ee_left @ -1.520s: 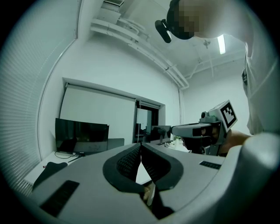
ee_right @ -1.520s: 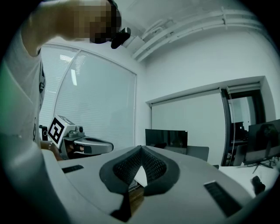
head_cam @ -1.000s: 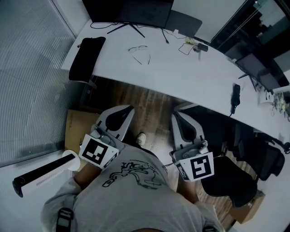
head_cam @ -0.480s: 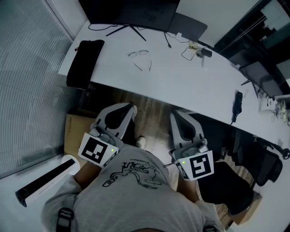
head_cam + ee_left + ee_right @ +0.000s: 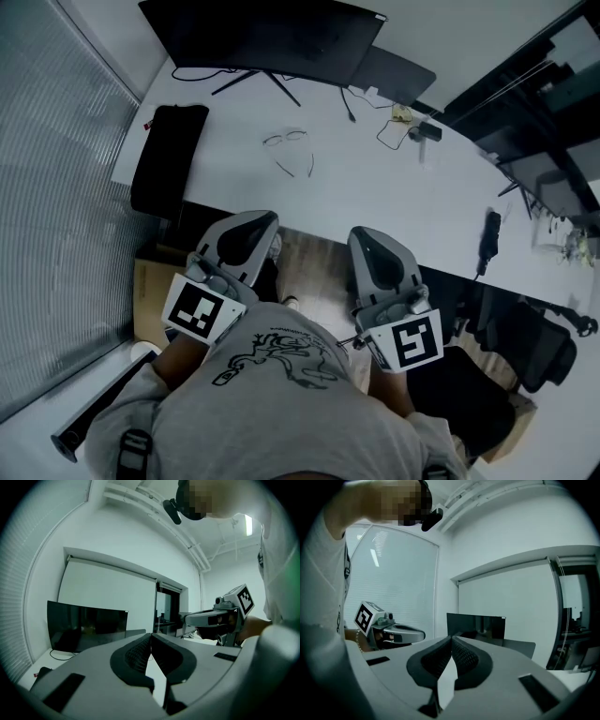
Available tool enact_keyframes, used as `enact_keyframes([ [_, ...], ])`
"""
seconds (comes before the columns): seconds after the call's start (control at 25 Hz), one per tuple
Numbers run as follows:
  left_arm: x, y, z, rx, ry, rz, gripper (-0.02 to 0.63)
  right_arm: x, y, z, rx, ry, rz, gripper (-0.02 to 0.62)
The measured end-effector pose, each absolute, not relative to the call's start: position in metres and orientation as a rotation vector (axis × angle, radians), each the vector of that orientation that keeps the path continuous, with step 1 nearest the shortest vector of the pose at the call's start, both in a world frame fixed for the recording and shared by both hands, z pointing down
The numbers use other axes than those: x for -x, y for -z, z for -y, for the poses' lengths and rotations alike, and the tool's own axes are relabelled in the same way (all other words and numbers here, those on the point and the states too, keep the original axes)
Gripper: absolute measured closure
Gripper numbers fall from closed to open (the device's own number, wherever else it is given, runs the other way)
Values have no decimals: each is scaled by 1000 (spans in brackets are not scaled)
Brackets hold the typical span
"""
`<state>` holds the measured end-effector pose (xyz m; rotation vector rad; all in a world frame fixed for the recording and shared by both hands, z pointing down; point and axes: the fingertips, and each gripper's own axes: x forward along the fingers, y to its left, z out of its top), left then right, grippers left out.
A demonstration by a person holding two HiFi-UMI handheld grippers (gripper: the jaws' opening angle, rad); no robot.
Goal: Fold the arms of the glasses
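1. Glasses (image 5: 287, 141) with a thin dark wire frame and clear lenses lie on the smooth white curved desk (image 5: 403, 192), toward its back. Their arms are unfolded and point at the desk's near edge.
2. The grey plastic left gripper (image 5: 266, 218) and the grey plastic right gripper (image 5: 361, 232) are held side by side at the desk's near edge, tips toward the desktop. Both are well apart from the glasses, which lie farther in on the desk, more nearly ahead of the left one.
3. The left gripper (image 5: 151, 635) has its jaws pressed together with nothing between them. The right gripper (image 5: 451, 639) is the same: closed and empty.
4. Each gripper has a rounded matte shell, black ribbed pads meeting in a narrow seam, and a white cube with black square markers.
5. A flat black monitor (image 5: 272, 37) on thin splayed legs stands at the desk's back edge. A long, soft black pouch (image 5: 169, 159) lies along the desk's left end.
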<state>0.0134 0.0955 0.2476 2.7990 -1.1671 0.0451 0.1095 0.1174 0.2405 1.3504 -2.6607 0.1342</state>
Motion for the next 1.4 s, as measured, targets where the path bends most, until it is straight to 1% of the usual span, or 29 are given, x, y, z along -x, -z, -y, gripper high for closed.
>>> enact_keyframes([
  [0.48,18,-255,25,-2823,-74,1106,584,-69,-234,5,-1386,-137,2638,586],
  [0.76,29,-277,84,-2847,-142,1044,583,-56,-246,68,-1444,-162,2602,586],
  [0.92,33,-305,111,-2860,-239,1003,581,-56,-281,91,-1400,-193,2540,586],
  [1.12,38,-360,138,-2774,-363,997,578,-64,-333,113,-1366,-240,2459,584],
  [1.24,36,-394,150,-2755,-437,978,553,-73,-369,124,-1368,-278,2396,578],
  [1.4,31,-441,159,-2728,-542,953,536,-88,-412,134,-1367,-333,2345,569],
])
